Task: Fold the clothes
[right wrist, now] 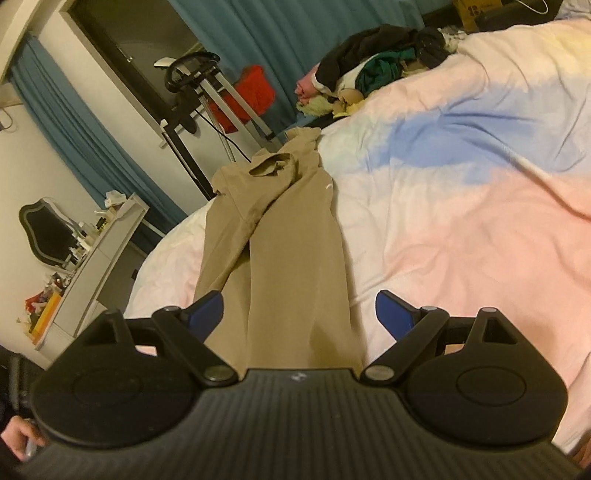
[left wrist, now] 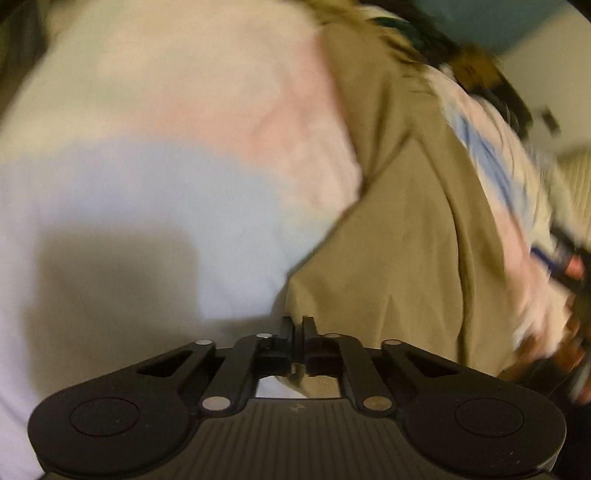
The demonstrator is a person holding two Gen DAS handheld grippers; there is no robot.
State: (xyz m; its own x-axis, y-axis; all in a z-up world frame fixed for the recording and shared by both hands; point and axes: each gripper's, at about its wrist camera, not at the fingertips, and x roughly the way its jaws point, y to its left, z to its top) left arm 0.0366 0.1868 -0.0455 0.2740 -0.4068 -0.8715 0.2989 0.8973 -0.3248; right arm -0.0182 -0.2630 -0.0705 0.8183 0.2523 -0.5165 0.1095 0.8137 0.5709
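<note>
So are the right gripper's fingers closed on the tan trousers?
No, the right gripper has its blue fingers spread wide, with the tan trousers lying flat on the bedspread between them.

Your trousers (right wrist: 280, 236) are plain khaki tan, no pattern, with one small white mark near a seam. The duvet (right wrist: 461, 192) under them is washed in soft patches: pale pink, light blue, white and a touch of yellow at the far corner. You hold black hand-held grippers; the right hand-held gripper (right wrist: 300, 314) has blue pads, the left hand-held gripper (left wrist: 298, 328) shows black fingers. The clothes pile (right wrist: 373, 70) mixes black, dark green, pink and cream. The curtains (right wrist: 266, 33) are teal blue, the wall (right wrist: 22, 170) off-white, a bag (right wrist: 255, 92) bright red, the shelf (right wrist: 110, 251) white, the mirror (right wrist: 48, 232) dark in a white frame
</note>
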